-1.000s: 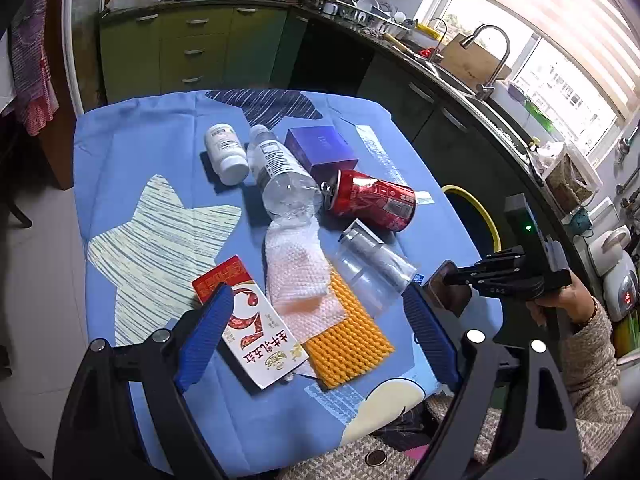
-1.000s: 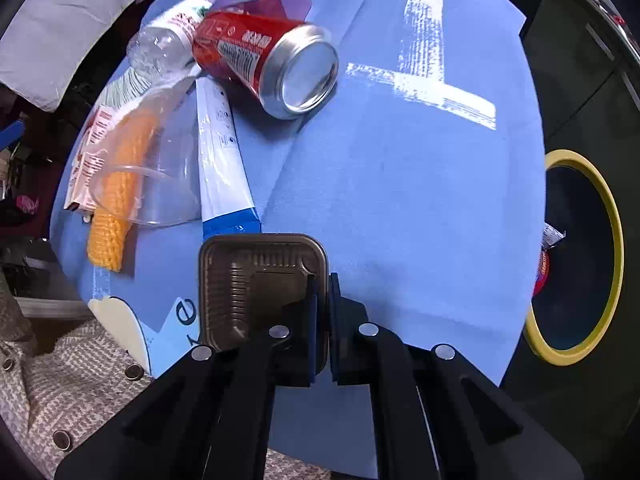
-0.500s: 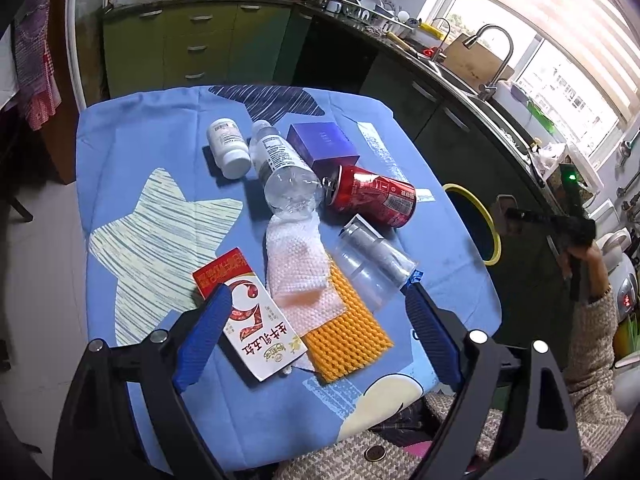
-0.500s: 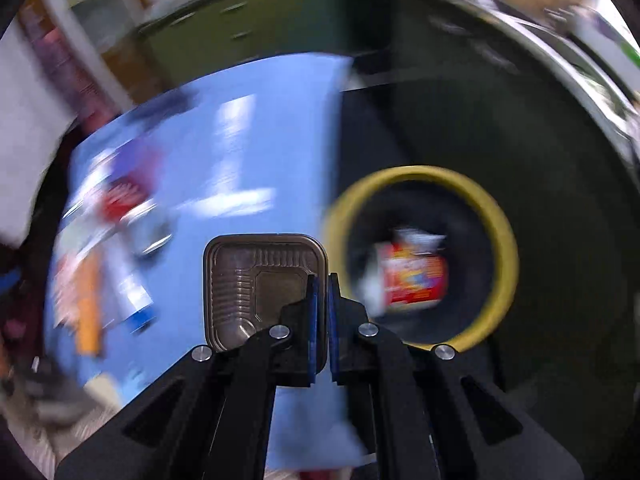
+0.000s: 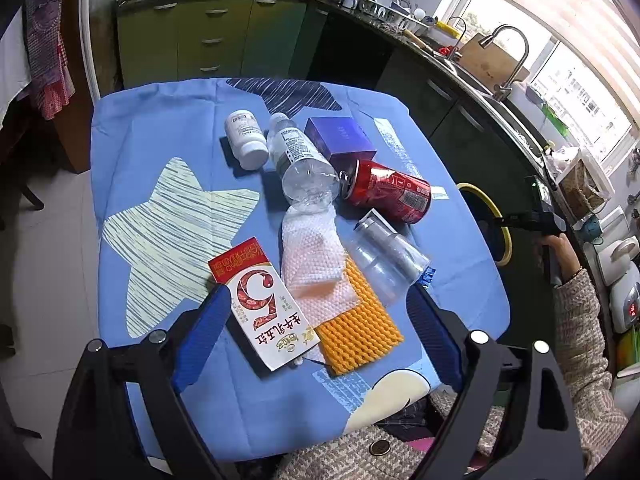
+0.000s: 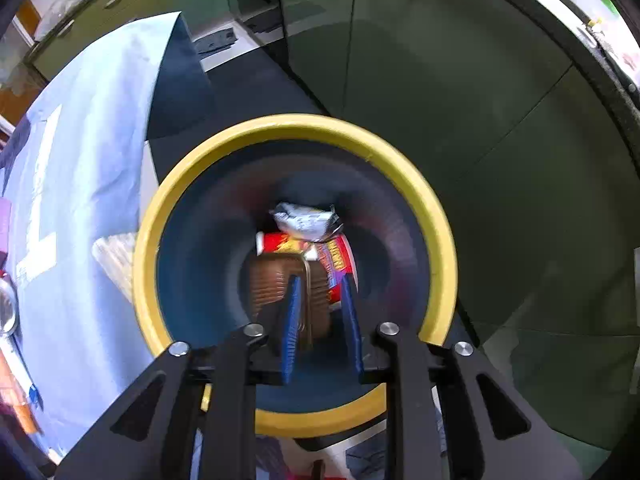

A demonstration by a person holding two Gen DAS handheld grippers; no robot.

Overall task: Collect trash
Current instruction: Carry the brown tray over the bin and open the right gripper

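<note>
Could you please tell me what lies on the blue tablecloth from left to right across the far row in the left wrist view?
White plastic pill bottle → clear plastic water bottle lying on its side → purple cardboard box → red drink can on its side.

My right tool (image 6: 320, 312) points steeply down, jaws opening; my left tool (image 5: 316, 320) hangs tilted downward, jaws spread wide.

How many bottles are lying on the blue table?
2. The white pill bottle lies toward the table's far side, and the clear water bottle lies right beside it, next to the purple box. None seem hidden.
</note>
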